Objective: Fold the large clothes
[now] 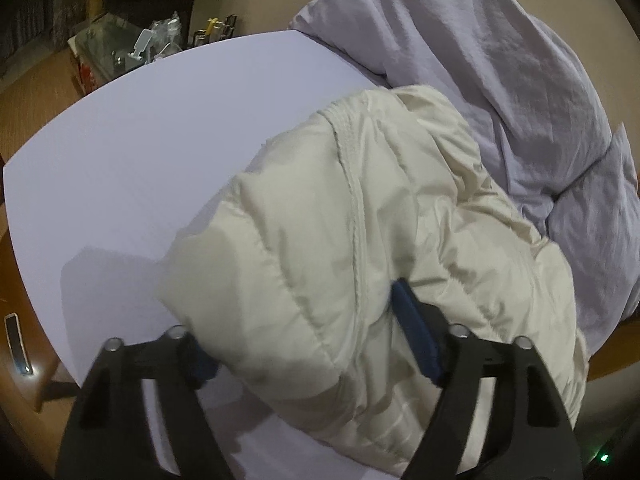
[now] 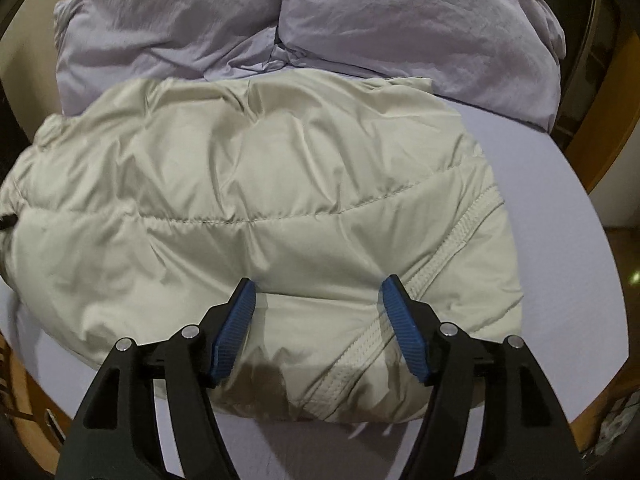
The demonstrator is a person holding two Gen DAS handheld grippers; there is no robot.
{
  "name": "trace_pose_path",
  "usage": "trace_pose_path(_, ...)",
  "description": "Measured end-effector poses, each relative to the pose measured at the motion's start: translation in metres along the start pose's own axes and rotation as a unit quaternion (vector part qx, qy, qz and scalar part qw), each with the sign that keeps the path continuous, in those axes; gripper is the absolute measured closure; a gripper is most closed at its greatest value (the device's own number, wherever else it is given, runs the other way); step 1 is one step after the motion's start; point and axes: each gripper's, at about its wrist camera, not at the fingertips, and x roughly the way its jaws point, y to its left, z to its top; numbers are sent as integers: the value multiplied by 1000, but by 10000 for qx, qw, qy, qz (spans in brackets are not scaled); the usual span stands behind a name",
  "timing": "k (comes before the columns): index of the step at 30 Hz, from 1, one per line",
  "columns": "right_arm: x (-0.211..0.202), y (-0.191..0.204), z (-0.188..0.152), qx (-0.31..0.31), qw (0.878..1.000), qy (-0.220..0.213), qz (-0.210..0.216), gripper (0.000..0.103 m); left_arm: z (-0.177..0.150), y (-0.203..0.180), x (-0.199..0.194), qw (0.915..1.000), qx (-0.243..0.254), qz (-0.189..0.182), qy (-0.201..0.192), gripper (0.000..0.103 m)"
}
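A cream puffy down jacket (image 1: pixel 352 240) lies folded in a thick bundle on the lavender sheet (image 1: pixel 140 152). It also shows in the right wrist view (image 2: pixel 260 208), with its zipper band (image 2: pixel 448 256) running diagonally on the right. My left gripper (image 1: pixel 304 340) is open, its blue pads on either side of the jacket's near corner; the left pad is partly hidden by the fabric. My right gripper (image 2: pixel 318 328) is open, its jaws spread over the jacket's near edge.
Crumpled lavender bedding and pillows (image 1: pixel 500 72) lie behind the jacket, and they show in the right wrist view (image 2: pixel 300 20) too. A cluttered side table (image 1: pixel 132 48) stands beyond the bed's far left. A phone (image 1: pixel 18 344) lies on the wooden floor at left.
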Motion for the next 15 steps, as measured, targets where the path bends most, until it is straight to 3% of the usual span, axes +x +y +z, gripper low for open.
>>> trace_pose_path(3, 2, 0, -2, -38, 10000, -18, -55, 34, 3, 1, -6, 9999, -49, -130, -75, 58)
trace_pose_path(5, 3, 0, -1, -42, 10000, -10, -60, 34, 5, -1, -11, 9997, -9, -215, -116, 65)
trace_pose_path(8, 4, 1, -1, -53, 10000, -8, -79, 34, 7, -10, -21, 9991, 89, -354, -217, 71)
trace_pose_path(15, 4, 3, 0, -38, 9999, -2, -98, 33, 10, -62, -70, 9883, 560, -1291, -584, 76)
